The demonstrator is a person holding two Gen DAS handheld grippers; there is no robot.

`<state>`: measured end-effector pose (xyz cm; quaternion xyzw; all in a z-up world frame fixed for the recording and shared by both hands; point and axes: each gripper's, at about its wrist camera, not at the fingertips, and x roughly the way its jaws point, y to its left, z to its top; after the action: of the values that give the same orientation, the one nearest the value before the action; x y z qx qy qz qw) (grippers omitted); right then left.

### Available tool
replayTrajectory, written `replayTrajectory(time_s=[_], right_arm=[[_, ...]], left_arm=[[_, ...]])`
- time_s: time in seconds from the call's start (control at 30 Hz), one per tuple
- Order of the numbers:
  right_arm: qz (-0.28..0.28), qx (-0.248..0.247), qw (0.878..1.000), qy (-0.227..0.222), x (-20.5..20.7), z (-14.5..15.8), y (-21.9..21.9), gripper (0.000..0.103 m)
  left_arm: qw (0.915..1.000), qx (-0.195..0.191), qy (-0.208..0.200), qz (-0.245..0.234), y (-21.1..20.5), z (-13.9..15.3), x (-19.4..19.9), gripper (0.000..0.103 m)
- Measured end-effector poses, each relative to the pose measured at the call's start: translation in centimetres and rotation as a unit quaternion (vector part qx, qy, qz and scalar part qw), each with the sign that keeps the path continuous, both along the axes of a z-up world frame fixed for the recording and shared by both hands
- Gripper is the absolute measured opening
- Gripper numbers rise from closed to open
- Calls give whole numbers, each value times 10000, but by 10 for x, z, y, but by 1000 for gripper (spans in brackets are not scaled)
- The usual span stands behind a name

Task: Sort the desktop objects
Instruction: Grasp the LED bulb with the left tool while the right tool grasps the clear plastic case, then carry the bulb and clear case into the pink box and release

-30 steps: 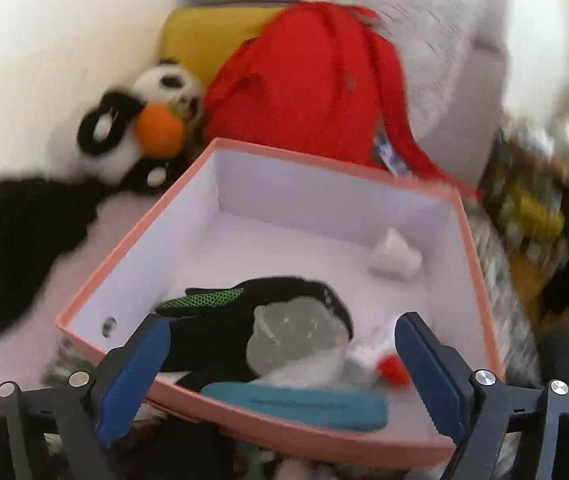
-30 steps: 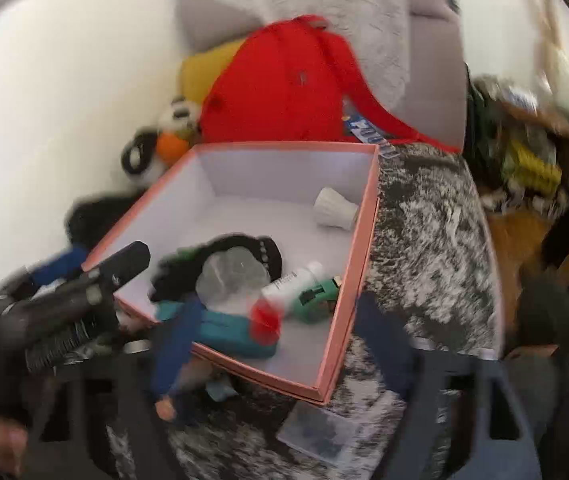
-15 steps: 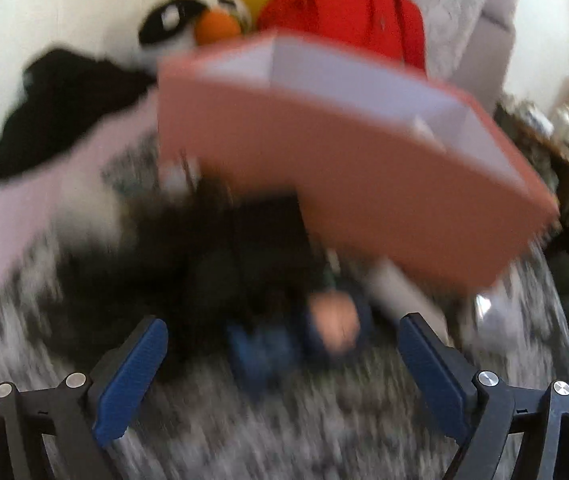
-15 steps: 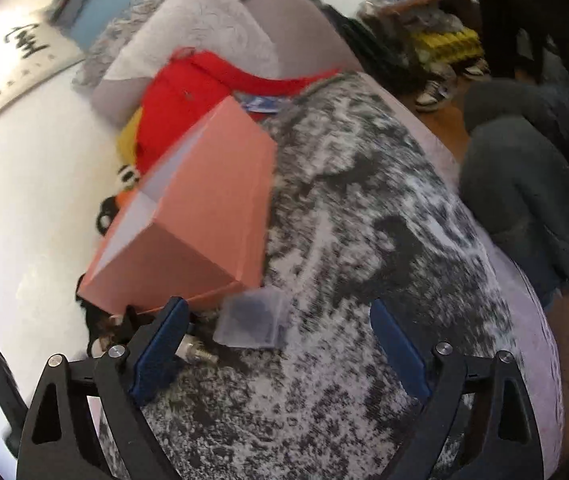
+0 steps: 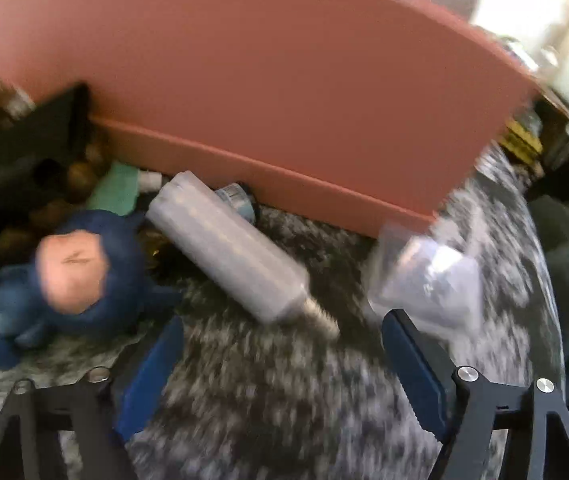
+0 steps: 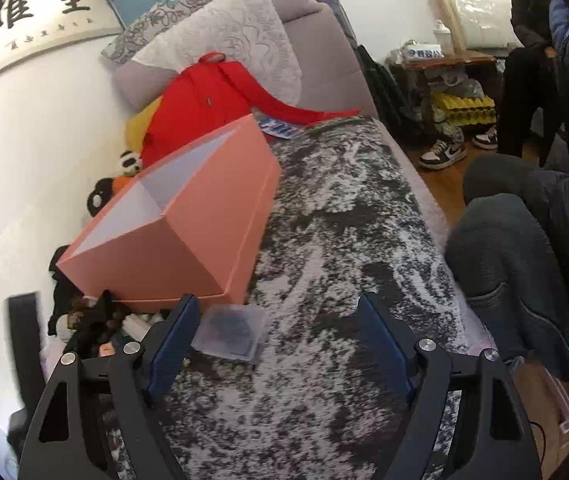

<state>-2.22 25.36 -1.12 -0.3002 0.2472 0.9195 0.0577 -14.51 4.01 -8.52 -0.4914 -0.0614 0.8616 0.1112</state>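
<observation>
A pink box [image 5: 276, 92] stands on a mottled grey-and-black cover [image 5: 268, 408]; it also shows in the right wrist view [image 6: 188, 224]. In front of it lie a translucent white tube [image 5: 228, 248], a blue plush doll with a pink face [image 5: 68, 276], a green item [image 5: 118, 194] and a clear plastic case [image 5: 428, 284]. My left gripper [image 5: 282, 368] is open and empty, low over the cover, just short of the tube. My right gripper [image 6: 278, 354] is open and empty, beside the clear case [image 6: 232, 332].
A red backpack [image 6: 212, 100] and grey cushions [image 6: 244, 44] lie behind the box. A panda plush [image 6: 128, 162] rests by the white wall. Dark clothing [image 5: 16, 152] lies left of the box. A person's legs [image 6: 516, 256], shoes [image 6: 444, 152] and a cluttered shelf [image 6: 452, 88] are at right.
My left gripper dropped from above the box to the cover in front of it, close to the tube and doll. My right gripper pulled back and settled beside the clear case.
</observation>
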Motion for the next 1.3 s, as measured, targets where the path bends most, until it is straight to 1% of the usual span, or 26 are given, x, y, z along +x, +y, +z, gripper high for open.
replayTrajectory(time_s=[0.03, 0.1, 0.13, 0.17, 0.2, 0.23, 0.3, 0.33, 0.4, 0.47, 0.53, 0.6, 0.67, 0.73, 0.8, 0.83, 0.9, 0.93, 1.03, 1.13, 1.3], right_arm=[[-23, -66, 10000, -31, -1, -2, 3, 84], [-52, -180, 9998, -58, -3, -6, 7, 84], [-56, -213, 9997, -63, -5, -8, 9, 84], [-37, -232, 9997, -66, -7, -9, 9, 84], [0, -233, 9997, -69, -9, -11, 9, 84], [35, -223, 9997, -76, -11, -11, 8, 83], [174, -279, 9994, -106, -15, -15, 7, 81], [264, -347, 9990, -131, -19, -17, 6, 81], [406, -410, 9982, -184, -26, -22, 4, 81], [546, -335, 9976, -250, -37, -28, -3, 82], [786, -233, 9959, -386, -51, -35, -15, 90], [984, 21, 9937, -535, -64, -42, -32, 94], [1114, 349, 9910, -655, -75, -50, -49, 97], [1314, 549, 9854, -930, -92, -64, -69, 99], [1349, 771, 9823, -1049, -100, -70, -82, 103], [1323, 898, 9811, -1088, -103, -71, -86, 97], [1233, 846, 9835, -1023, -102, -69, -81, 77], [1224, 693, 9856, -943, -98, -67, -75, 76], [1158, 452, 9888, -828, -79, -60, -59, 75], [986, 597, 9911, -669, -51, -36, -53, 75], [818, 1103, 9905, -112, -3, 18, -61, 75]], left_arm=[[9998, 42, -65, 156, 0, -4, -7, 83], [9991, 146, 7, 402, 2, -6, -19, 83], [9989, 93, 43, 465, 3, -6, -22, 82], [9985, -14, 123, 534, 4, -6, -26, 79], [9979, -120, 203, 602, 5, -7, -29, 61], [9975, -201, 270, 617, 5, -7, -31, 34], [9986, -208, 356, 346, 0, -6, -25, 29], [9987, -233, 407, 210, -3, -5, -21, 28], [9971, -441, 619, -58, -12, 0, -1, 28], [9951, -543, 787, -249, -24, 5, 20, 28], [9941, -581, 804, -444, -36, 8, 38, 28], [9936, -567, 776, -593, -46, 11, 53, 28], [9927, -638, 744, -703, -54, 15, 62, 28], [9926, -622, 739, -740, -58, 18, 66, 28], [9928, -607, 734, -733, -64, 17, 68, 28], [9933, -568, 716, -709, -68, 17, 67, 28], [9938, -500, 718, -691, -71, 20, 69, 28], [9937, -475, 739, -699, -70, 23, 70, 28], [9921, -464, 861, -780, -70, 32, 81, 28], [9911, -439, 950, -828, -71, 44, 87, 28], [9869, -527, 1214, -922, -60, 62, 97, 28]])
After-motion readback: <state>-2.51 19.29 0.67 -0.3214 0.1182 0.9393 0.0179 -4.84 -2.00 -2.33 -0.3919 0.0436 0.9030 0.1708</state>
